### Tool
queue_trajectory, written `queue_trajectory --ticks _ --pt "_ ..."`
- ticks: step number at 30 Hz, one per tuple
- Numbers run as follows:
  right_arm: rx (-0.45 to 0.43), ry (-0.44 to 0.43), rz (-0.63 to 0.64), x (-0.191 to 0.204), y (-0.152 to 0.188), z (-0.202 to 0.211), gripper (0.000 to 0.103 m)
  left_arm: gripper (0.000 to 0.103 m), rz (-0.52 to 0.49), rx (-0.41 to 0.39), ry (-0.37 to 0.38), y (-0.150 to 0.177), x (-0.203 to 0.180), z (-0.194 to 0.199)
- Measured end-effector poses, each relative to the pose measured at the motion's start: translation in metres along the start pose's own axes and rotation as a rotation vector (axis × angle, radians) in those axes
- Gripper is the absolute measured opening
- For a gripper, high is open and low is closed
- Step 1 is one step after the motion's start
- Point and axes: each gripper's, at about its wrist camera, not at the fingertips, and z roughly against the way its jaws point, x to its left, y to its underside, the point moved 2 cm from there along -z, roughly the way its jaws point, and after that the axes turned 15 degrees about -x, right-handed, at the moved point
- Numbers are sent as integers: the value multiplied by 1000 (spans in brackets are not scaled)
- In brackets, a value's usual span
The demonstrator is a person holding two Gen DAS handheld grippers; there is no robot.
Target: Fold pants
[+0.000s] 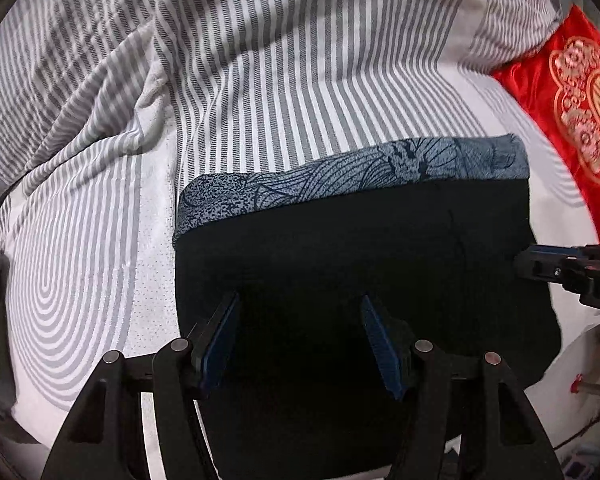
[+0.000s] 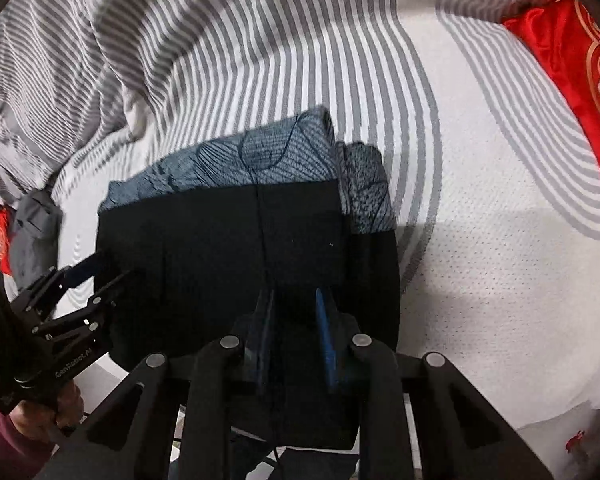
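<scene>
Black pants (image 1: pixel 340 248) (image 2: pixel 204 248) lie folded on the bed, with a blue-grey patterned band (image 1: pixel 360 168) (image 2: pixel 260 152) along their far edge. My left gripper (image 1: pixel 298 308) hovers open over the black cloth near its left side, with nothing pinched; the right wrist view shows it (image 2: pixel 114 268) at the pants' left edge. My right gripper (image 2: pixel 294 300) points down at the near right part of the pants, jaws narrow, with dark cloth bunched between the pads. Its tip (image 1: pixel 520 264) meets the pants' right edge in the left wrist view.
A white mattress cover with grey curved stripes (image 1: pixel 80 280) (image 2: pixel 500 260) lies under the pants. A rumpled striped duvet (image 1: pixel 100 60) (image 2: pixel 100 40) fills the far side. A red embroidered pillow (image 1: pixel 572 100) (image 2: pixel 560 80) sits far right. Grey cloth (image 2: pixel 32 232) lies left.
</scene>
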Motion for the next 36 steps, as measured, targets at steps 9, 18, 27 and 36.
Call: queue_trajectory --ticks 9,18,27,36 --pt "23 -27 -60 -3 -2 2 40 77 12 47 -4 -3 -6 3" --pt "15 -19 -47 21 10 35 81 102 56 73 -12 1 -3 34" --pt "-5 24 -70 36 24 64 103 102 72 86 -14 8 -1 70" --pt "-6 80 -73 47 34 89 103 102 49 118 -24 21 5 99"
